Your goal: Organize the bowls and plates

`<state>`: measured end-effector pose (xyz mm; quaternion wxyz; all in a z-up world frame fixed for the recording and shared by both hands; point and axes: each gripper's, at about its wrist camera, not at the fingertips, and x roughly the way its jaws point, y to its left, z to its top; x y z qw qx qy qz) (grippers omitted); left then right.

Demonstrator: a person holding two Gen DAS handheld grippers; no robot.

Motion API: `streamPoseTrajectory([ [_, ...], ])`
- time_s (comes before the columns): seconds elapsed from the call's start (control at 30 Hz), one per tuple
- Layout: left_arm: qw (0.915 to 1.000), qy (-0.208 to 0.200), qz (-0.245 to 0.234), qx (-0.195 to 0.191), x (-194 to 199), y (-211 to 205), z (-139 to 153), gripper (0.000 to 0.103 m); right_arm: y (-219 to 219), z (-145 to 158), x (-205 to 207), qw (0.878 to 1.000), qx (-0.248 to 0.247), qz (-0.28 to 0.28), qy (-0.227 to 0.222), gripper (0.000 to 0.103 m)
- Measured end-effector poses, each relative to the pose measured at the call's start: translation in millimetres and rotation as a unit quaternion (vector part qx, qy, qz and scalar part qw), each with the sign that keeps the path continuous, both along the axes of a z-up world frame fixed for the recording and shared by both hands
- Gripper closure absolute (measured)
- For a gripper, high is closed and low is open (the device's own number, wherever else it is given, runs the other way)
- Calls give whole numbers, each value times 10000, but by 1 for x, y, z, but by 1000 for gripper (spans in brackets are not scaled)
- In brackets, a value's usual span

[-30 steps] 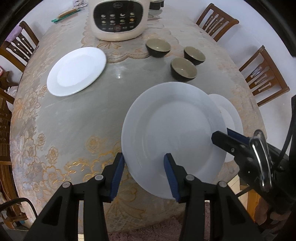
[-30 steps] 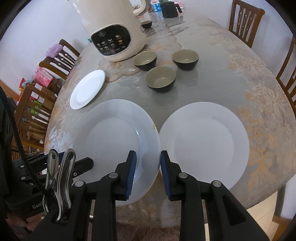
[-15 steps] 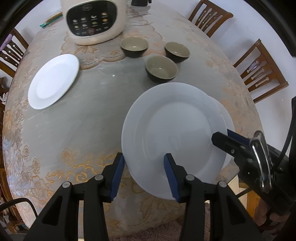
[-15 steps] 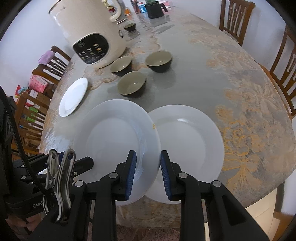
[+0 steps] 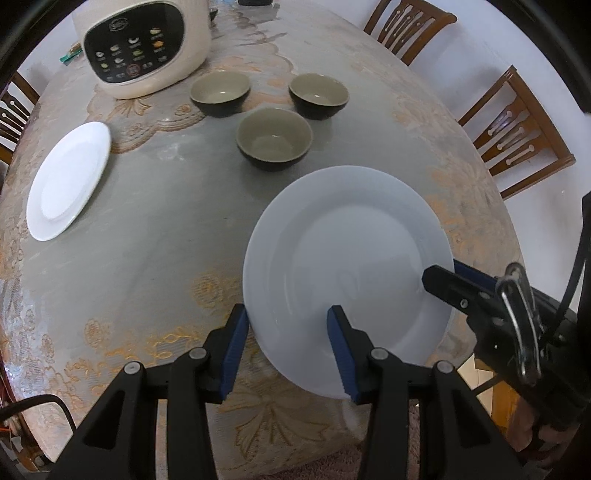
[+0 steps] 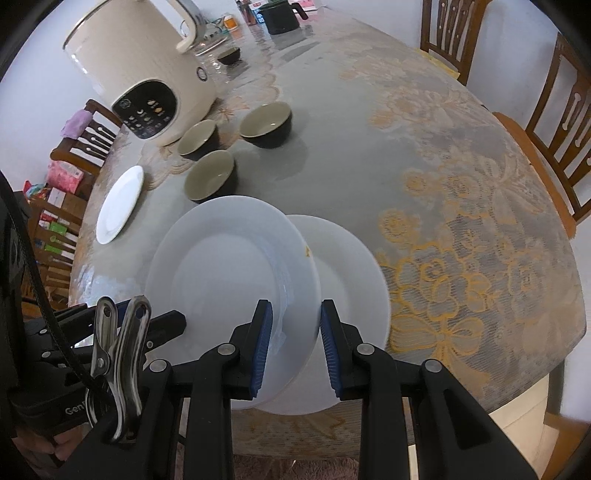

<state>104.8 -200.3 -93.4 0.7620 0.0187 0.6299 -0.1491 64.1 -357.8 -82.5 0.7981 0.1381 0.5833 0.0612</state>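
Observation:
Both grippers hold one large white plate (image 5: pixel 347 254) by its rim above the table. My left gripper (image 5: pixel 288 350) is shut on its near-left rim, and my right gripper (image 6: pixel 295 332) is shut on its right rim. In the right wrist view the held plate (image 6: pixel 229 273) overlaps a second large white plate (image 6: pixel 347 266) that lies on the table beneath it. A smaller white plate (image 5: pixel 66 177) lies at the left. Three dark bowls with olive insides stand behind: one (image 5: pixel 275 138), one (image 5: pixel 219 92), one (image 5: pixel 318 94).
A cream rice cooker (image 5: pixel 144 44) stands at the back left. Wooden chairs (image 5: pixel 517 133) ring the oval table with its lace cloth (image 6: pixel 461 192). A dark pot (image 6: pixel 279 16) and a small bowl (image 6: pixel 229 55) sit at the far end.
The held plate has moved right over the second plate, now largely covering it. Both grippers kept their grip on it.

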Motion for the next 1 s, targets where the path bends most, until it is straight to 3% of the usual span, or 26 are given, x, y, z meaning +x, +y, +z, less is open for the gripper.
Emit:
streamPoseTrajectory([
  [0.53, 9999, 149, 12, 2, -3, -31, -15, 56, -31, -13, 2, 9998, -84, 75, 174, 73],
  [1.0, 9997, 85, 186, 100, -10, -33, -17, 57, -26, -14, 6, 9982, -293, 501, 144, 73],
])
